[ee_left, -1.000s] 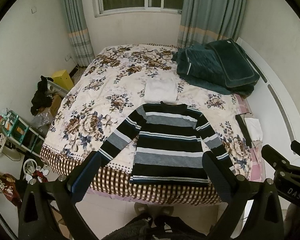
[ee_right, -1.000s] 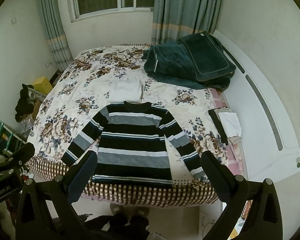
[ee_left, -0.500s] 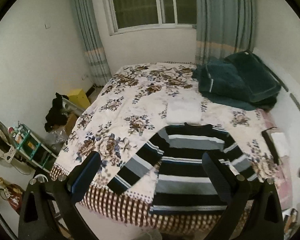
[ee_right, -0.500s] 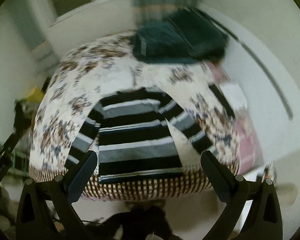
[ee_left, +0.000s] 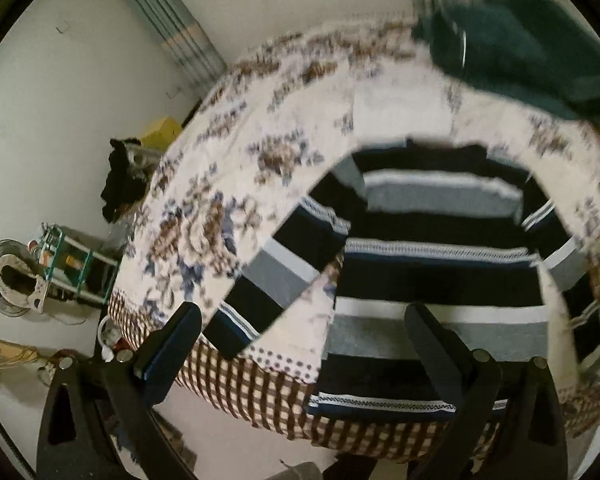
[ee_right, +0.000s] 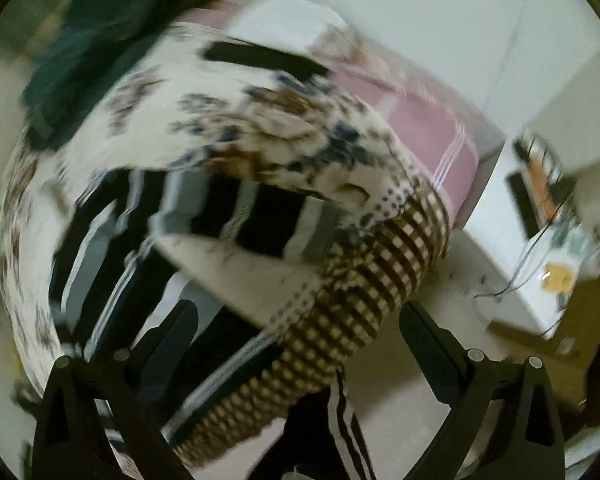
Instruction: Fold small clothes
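Note:
A black, grey and white striped sweater (ee_left: 432, 264) lies flat on the floral bedspread (ee_left: 236, 168), sleeves spread, hem near the bed's front edge. In the left wrist view my left gripper (ee_left: 300, 332) is open just above the bed's front edge, between the sweater's left cuff (ee_left: 236, 332) and its hem. The right wrist view is blurred: the sweater (ee_right: 148, 240) fills the left, its right sleeve (ee_right: 260, 216) runs across the middle. My right gripper (ee_right: 300, 336) is open over the bed's front right corner, holding nothing.
A folded white cloth (ee_left: 400, 108) lies beyond the sweater's collar, a dark green quilt (ee_left: 532, 44) at the bed's far right. A shelf rack (ee_left: 76, 264), fan and clutter stand left of the bed. A white bedside cabinet (ee_right: 548, 240) is right of the bed.
Both grippers have dropped closer to the bed. The left swung toward the sweater's left sleeve, the right swung fast toward the right sleeve and bed corner. Both stay open.

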Demonstrator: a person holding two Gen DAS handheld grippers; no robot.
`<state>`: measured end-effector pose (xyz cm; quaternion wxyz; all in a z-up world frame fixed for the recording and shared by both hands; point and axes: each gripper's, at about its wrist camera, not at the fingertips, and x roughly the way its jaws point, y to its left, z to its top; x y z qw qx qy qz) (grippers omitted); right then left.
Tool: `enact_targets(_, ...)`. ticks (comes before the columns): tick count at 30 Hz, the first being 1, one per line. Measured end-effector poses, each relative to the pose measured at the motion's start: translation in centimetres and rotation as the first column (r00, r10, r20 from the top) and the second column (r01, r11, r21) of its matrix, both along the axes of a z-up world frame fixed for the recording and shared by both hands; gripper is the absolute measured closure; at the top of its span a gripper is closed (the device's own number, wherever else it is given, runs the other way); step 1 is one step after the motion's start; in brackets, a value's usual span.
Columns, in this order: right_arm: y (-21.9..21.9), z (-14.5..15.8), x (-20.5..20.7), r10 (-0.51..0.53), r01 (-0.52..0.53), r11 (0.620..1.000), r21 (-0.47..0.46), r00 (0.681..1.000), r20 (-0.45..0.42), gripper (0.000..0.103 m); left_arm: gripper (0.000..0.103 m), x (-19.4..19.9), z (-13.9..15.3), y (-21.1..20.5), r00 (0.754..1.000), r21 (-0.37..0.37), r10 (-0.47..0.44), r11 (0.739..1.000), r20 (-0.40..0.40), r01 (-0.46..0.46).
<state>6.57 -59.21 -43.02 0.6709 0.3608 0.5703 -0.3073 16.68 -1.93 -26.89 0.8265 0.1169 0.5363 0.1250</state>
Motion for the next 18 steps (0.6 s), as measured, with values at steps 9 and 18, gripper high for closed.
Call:
enact_targets(9, -8.8, -23.9, 1.6, -0.176, 0.184, 0.957, 0.226, 0.983, -0.053, 0.012, 0.000, 4.1, -16.3, -6.1, 0.983, 0.084, -0.028, 0.996, -0.182, 0.044)
enact_targets(18, -8.9, -30.0, 3.9, -0.177, 0.140, 0.923, 0.358, 0.982, 0.071, 0.095, 0.000, 6.3, -24.6, -11.2, 0.966, 0.062, -0.082, 0.993, -0.247, 0.100)
